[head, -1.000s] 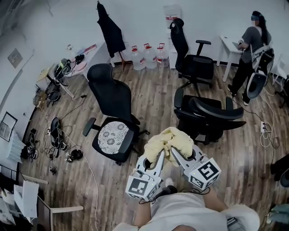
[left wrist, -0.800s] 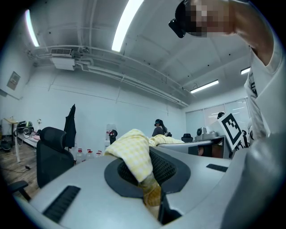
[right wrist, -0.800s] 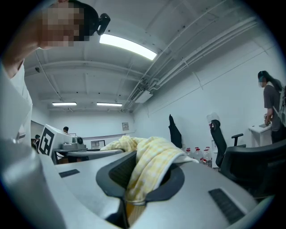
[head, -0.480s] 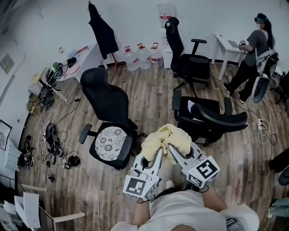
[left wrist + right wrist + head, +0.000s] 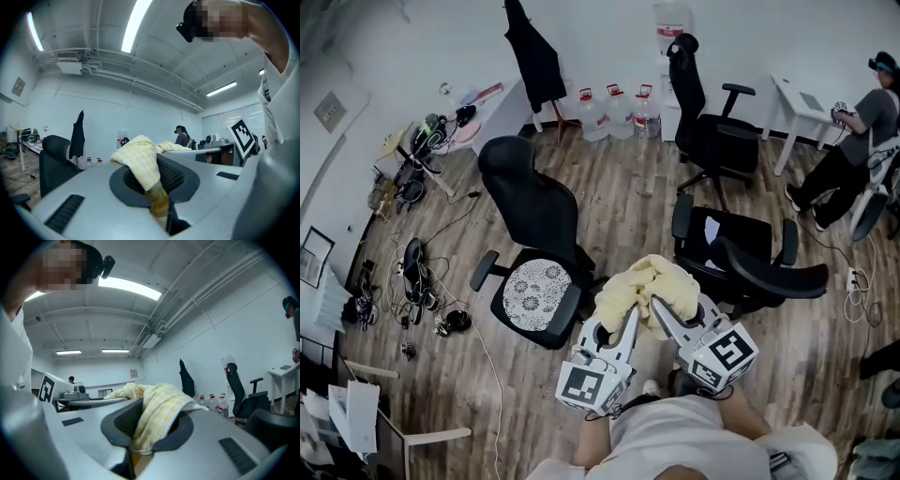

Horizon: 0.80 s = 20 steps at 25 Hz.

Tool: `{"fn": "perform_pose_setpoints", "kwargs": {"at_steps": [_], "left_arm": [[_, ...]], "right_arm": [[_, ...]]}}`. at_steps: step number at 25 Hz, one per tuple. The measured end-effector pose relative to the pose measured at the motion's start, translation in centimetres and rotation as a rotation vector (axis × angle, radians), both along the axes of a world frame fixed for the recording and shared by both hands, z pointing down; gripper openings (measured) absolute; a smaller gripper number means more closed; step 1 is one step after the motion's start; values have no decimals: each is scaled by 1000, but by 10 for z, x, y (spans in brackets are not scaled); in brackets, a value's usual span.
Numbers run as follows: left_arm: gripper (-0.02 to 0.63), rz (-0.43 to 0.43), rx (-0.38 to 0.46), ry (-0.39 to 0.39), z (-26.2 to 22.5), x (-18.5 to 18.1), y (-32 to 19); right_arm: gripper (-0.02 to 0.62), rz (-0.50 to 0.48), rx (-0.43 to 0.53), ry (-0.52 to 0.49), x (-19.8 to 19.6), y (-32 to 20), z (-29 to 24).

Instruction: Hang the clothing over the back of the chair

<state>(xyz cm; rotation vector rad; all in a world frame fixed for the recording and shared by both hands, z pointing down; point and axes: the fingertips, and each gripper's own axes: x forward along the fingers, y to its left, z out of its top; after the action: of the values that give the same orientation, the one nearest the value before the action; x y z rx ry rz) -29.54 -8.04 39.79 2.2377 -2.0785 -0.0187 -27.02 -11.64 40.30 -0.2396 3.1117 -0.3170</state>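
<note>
Clothing (image 5: 647,284) between black chair (image 5: 530,202), reclined chair (image 5: 769,277)

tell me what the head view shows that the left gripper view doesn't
Only the head view: the patterned seat cushion and the cable clutter on the floor at left. Only the left gripper view: the ceiling lights, and a close look at the left gripper with its jaws pinched shut on checked fabric. Both: the yellow garment, the black chair, the dark coat hanging by the wall, and the water bottles.
</note>
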Motion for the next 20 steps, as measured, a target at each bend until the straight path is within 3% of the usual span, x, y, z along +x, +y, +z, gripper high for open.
{"fn": "perform_pose_setpoints", "kwargs": {"at_steps": [20], "left_arm": [[44, -143, 12, -64, -20, -9, -63]], "right_arm": [[60, -113, -3, -47, -16, -62, -20]]}}
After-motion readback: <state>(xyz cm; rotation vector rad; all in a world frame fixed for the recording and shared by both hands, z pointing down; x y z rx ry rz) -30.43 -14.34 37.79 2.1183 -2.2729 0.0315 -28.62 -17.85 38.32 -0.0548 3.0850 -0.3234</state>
